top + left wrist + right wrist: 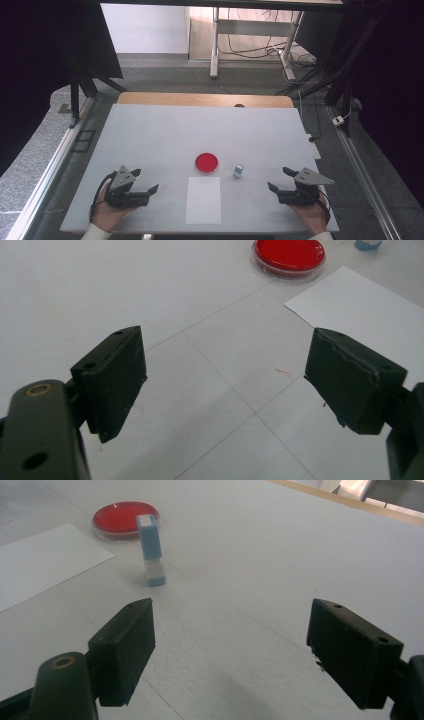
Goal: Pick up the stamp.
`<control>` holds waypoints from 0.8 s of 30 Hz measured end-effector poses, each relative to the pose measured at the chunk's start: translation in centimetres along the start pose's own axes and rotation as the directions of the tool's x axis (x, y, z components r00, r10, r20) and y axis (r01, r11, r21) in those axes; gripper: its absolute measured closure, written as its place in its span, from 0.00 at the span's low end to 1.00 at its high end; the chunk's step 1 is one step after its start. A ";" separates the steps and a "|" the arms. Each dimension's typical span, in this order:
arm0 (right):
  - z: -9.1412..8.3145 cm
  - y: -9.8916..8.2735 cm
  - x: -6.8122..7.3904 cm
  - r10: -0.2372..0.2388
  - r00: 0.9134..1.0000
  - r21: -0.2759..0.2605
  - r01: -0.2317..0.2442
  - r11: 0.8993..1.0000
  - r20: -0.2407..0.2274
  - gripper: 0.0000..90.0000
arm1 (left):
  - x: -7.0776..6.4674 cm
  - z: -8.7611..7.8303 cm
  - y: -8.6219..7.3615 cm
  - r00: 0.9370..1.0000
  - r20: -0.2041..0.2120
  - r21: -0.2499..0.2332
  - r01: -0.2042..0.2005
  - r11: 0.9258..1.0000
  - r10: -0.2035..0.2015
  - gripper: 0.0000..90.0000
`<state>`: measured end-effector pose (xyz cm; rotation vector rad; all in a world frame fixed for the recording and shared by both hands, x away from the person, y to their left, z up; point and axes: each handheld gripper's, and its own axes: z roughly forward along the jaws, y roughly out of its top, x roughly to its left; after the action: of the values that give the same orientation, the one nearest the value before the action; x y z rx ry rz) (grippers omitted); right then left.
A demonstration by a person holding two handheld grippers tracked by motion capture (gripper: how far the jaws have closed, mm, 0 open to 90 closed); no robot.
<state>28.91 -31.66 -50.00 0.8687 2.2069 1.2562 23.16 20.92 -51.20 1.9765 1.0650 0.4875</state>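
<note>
A round red dish [206,162] sits mid-table, with a small blue and white upright block [238,171] to its right and a white paper sheet [203,200] in front of it. My left gripper [146,182] rests low at the front left, jaws open and empty, pointing toward the sheet. My right gripper [280,179] rests at the front right, also open and empty. In the left gripper view the dish [289,255] and the sheet [365,310] lie ahead of the open gripper [225,377]. In the right gripper view the block [151,550] stands before the dish [120,519], ahead of the open gripper [230,647].
The white table top [165,130] has a wooden strip along its far edge. Metal frame rails run along both sides of the table. Beyond it, table legs and cables stand on the grey floor.
</note>
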 end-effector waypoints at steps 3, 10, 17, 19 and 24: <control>0.1 0.0 -0.2 0.004 1.000 0.005 -0.004 1.000 0.007 0.23 | 0.1 0.0 -0.1 1.000 0.004 0.005 -0.001 1.000 0.001 0.19; 0.1 -0.1 -0.3 0.020 1.000 0.004 -0.020 1.000 0.000 0.25 | 0.1 -0.1 -0.2 1.000 0.010 0.014 -0.014 1.000 0.014 0.20; 0.2 -0.2 -0.2 0.017 1.000 0.012 -0.017 1.000 0.001 0.26 | 0.1 0.1 -0.1 0.999 -0.007 0.021 -0.036 0.999 0.036 0.20; 0.3 -0.3 -0.3 0.020 1.000 0.011 -0.020 1.000 0.002 0.27 | 0.1 0.1 -0.1 0.999 -0.007 0.020 -0.031 0.999 0.031 0.20; 0.3 -0.3 -0.3 0.021 1.000 0.010 -0.021 1.000 -0.002 0.28 | 0.0 -0.4 -0.2 1.000 -0.010 0.002 -0.024 1.000 0.024 0.20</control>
<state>29.21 -31.78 -50.38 0.8971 2.2126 1.2572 22.80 21.23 -51.11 1.9923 1.0491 0.5097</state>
